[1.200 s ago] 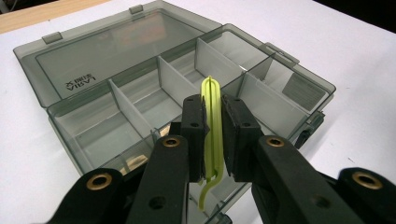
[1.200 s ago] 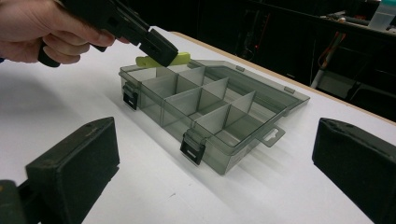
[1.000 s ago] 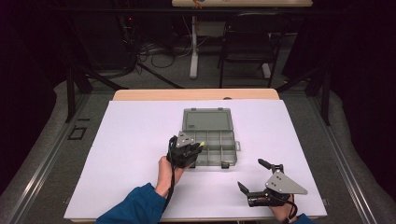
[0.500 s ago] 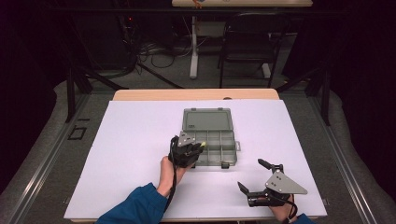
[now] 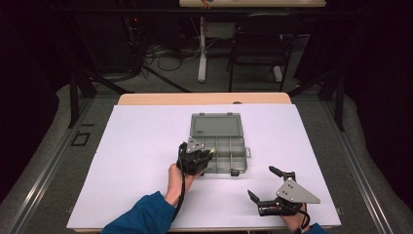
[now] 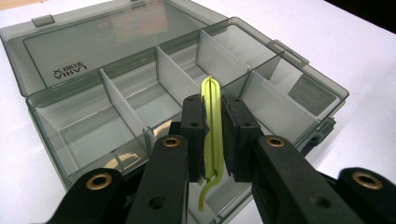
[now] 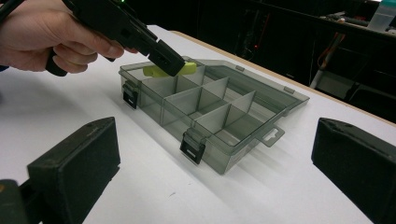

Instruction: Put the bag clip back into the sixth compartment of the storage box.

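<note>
A smoky clear compartment box [image 5: 229,151] lies open mid-table, its lid [image 5: 216,125] flat behind it. My left gripper [image 5: 207,155] hovers over the box's near left corner, shut on a thin yellow-green clip [image 5: 211,152]. In the left gripper view the clip [image 6: 212,100] stands upright between the pads [image 6: 194,119], above the empty divided compartments [image 6: 121,105]. The right gripper view shows the box [image 7: 219,116], the left gripper [image 7: 163,56] and the clip [image 7: 187,68]. My right gripper [image 5: 261,182] rests near the table's front right, open and empty, its pads [image 7: 74,163] wide apart.
A white sheet [image 5: 141,146] covers the table, with a wooden strip [image 5: 204,99] along the far edge. The box's two black latches [image 7: 194,144] face my right gripper. Beyond the table stand a dark frame, cables and a chair [image 5: 258,53].
</note>
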`<state>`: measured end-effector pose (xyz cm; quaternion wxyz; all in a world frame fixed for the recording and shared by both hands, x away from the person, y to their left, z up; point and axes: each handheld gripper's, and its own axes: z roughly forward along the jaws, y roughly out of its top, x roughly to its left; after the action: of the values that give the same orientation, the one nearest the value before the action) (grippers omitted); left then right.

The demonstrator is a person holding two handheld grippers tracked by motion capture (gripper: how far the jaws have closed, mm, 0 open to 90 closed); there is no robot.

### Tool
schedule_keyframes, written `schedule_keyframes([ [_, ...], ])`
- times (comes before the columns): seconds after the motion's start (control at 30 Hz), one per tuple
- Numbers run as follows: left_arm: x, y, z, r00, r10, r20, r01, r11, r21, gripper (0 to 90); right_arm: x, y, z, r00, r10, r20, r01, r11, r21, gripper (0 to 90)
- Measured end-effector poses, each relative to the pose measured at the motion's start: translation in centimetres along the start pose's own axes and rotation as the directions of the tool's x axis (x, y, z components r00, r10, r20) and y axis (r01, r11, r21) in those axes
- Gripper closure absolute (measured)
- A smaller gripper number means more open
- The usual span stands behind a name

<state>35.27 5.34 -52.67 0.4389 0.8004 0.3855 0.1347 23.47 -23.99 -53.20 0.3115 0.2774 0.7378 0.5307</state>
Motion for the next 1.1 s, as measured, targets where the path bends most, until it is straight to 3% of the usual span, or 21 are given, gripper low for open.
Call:
schedule_keyframes([
  [0.63, 0.1, -0.3, 0.9, 0.9999, -0.009, 0.006, 0.009, 0.9999, 0.009, 77.7, 0.1, 0.0, -0.1, 1.0000, -0.006, 0.000, 0.006, 1.0000, 0.003, 0.6],
  [0.73, -0.1, -0.1, 0.9, 0.9999, 0.014, 0.001, -0.014, 0.9997, 0.020, 51.9, 0.0, 0.0, -0.1, 1.0000, -0.005, 0.000, 0.005, 1.0000, 0.003, 0.6],
  [0.83, -0.3, 0.0, 0.9, 0.9990, 0.042, 0.015, -0.043, 0.9986, 0.032, 35.9, 0.1, 0.0, -0.1, 1.0000, -0.006, -0.002, 0.007, 1.0000, 0.003, 0.6],
  [0.93, -0.6, 0.0, 0.7, 0.9981, 0.056, 0.025, -0.057, 0.9980, 0.026, 25.1, 0.1, 0.0, -0.1, 0.9999, -0.011, 0.000, 0.011, 0.9999, 0.004, 0.6],
  [1.1, -0.9, 0.3, -0.2, 0.9950, 0.095, 0.031, -0.096, 0.9952, 0.020, 19.5, 0.1, 0.1, -0.1, 0.9999, -0.010, -0.002, 0.010, 0.9999, 0.005, 0.6],
])
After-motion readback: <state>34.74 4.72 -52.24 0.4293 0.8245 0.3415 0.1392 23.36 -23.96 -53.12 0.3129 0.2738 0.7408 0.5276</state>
